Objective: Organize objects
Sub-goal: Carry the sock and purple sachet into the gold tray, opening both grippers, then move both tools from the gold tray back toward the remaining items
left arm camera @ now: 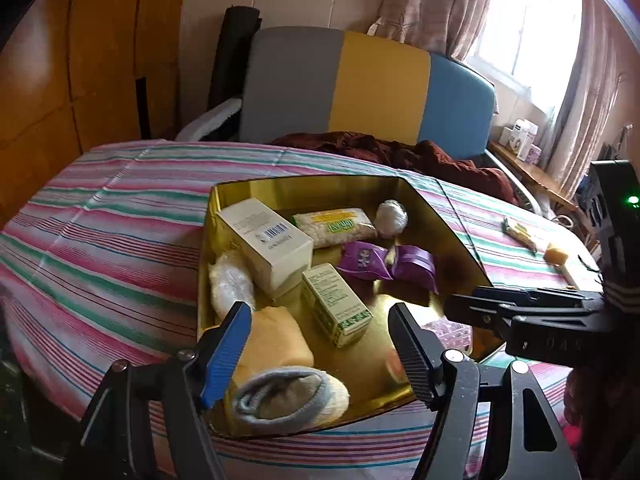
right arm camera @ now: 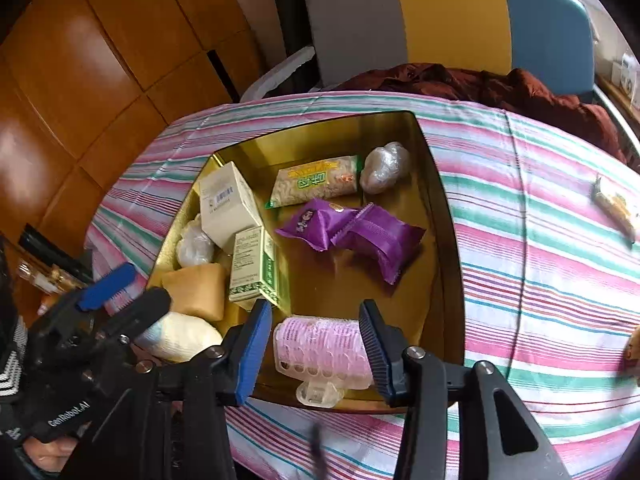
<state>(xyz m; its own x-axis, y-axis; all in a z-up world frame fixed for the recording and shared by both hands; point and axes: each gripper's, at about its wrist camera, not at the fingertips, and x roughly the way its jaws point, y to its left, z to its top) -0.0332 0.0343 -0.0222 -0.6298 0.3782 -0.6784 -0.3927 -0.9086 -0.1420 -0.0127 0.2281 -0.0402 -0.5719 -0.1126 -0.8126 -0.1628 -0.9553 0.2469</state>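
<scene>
- Between the fingers of the right tongs [right arm camera: 316, 350] lies a pink hair roller [right arm camera: 320, 350], in the near corner of a gold tin [right arm camera: 440, 208]; a sliver of gap shows at each side of it, so the tongs stand parted and are not pinching it.
- Below the left tongs [left arm camera: 320, 344], whose fingers are spread with nothing gripped, a grey-cuffed rolled sock [left arm camera: 292, 394] and a yellow sponge [left arm camera: 276, 340] rest at the near end of the tin.
- Just ahead of the left tongs a green and white box [left arm camera: 336, 304] lies on the tin's floor, with a larger white box [left arm camera: 266, 244] behind it and a white wrapped bundle [left arm camera: 230, 282] to their left.
- Farther ahead of both tongs sit two purple packets [right arm camera: 352, 232], a long snack bag [right arm camera: 316, 184] and a clear plastic-wrapped ball [right arm camera: 384, 168].
- The tin stands on a striped bed cover [left arm camera: 100, 216].
- To the right of the right tongs, well apart from the tin, a wrapped bar [right arm camera: 616, 204] lies on the cover.
</scene>
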